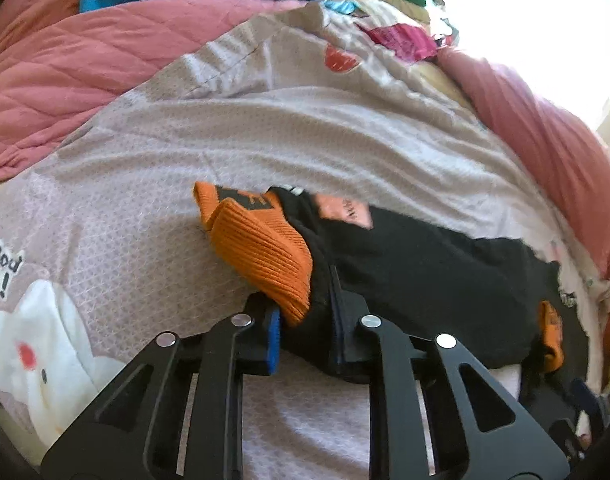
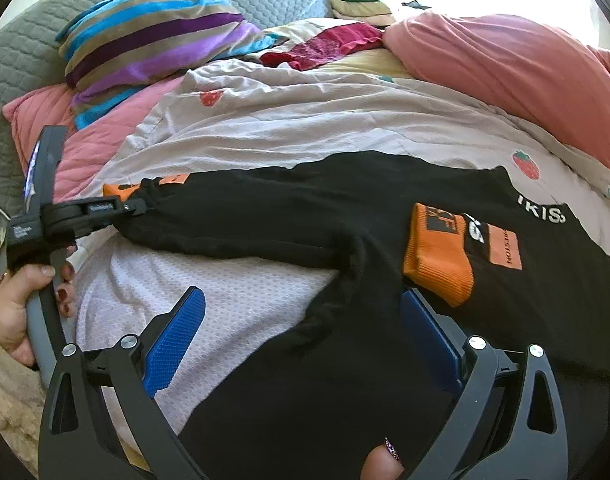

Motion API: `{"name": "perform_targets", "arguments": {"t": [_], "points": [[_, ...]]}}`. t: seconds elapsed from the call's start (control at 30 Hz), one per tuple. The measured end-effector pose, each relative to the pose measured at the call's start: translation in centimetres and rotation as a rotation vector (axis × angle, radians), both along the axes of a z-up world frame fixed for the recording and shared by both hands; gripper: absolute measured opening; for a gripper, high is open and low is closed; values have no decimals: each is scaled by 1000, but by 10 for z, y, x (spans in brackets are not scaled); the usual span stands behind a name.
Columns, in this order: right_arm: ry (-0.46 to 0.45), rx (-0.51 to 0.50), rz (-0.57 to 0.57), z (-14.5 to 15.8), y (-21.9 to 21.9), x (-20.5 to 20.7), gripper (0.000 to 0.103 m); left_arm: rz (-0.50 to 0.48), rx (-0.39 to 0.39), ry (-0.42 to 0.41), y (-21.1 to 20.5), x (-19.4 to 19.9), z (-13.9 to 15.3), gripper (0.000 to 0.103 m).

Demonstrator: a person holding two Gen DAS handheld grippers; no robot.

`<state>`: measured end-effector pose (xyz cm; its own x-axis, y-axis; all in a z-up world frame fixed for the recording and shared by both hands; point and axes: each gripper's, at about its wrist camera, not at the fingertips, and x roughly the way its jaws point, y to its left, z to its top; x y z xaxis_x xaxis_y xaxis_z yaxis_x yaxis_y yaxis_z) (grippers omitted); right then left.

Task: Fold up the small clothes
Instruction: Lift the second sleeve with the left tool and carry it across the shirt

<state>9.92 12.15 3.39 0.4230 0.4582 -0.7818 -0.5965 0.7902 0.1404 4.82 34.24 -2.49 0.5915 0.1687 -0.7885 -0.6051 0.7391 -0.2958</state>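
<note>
A small black top [image 2: 345, 232] with orange ribbed cuffs lies on the pale bedspread [image 2: 265, 128]. One sleeve is folded across the body, its orange cuff [image 2: 437, 264] lying on the chest. The other sleeve stretches left. My left gripper [image 1: 305, 320] is shut on that sleeve's end, at its orange cuff [image 1: 261, 248]; it also shows in the right wrist view [image 2: 133, 206]. My right gripper [image 2: 301, 332] is open over the top's lower edge, below the sleeve, holding nothing.
A striped pillow [image 2: 145, 44] and grey quilted headboard [image 2: 9, 72] are at the back left. A pink quilt [image 2: 505, 64] bunches at the right. Folded clothes [image 2: 361, 4] are stacked at the far back. A red garment [image 2: 329, 48] lies beyond the top.
</note>
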Motion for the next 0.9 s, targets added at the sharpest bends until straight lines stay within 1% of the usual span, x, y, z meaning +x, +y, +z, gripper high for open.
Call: {"name": "perform_targets", "arguments": {"t": [0.1,0.2,0.33,0.5,0.63,0.7,0.83,0.9], "points": [[8,13,-22,0,-10,3,98,-17,-12,-53,-5,-4,16,10],[16,26,-44,0,-19,5,98,-45,-8,-104,-16,-5,35,10],[22,40,-74,2,-34,8,98,-104,24,-163,-40,-2,66,10],[18,62,-124,6,-62,11,98,-183,55,-215,-71,5,96,10],[13,68,-167,9,-85,12,98,-246,78,-237,-100,15,114,10],[8,74,-191,12,-99,13,98,-269,91,-241,-111,18,118,10],[5,89,-243,15,-125,16,98,-339,97,-237,-141,31,123,10],[3,88,-272,16,-137,17,98,-372,88,-235,-153,37,122,10]]}}
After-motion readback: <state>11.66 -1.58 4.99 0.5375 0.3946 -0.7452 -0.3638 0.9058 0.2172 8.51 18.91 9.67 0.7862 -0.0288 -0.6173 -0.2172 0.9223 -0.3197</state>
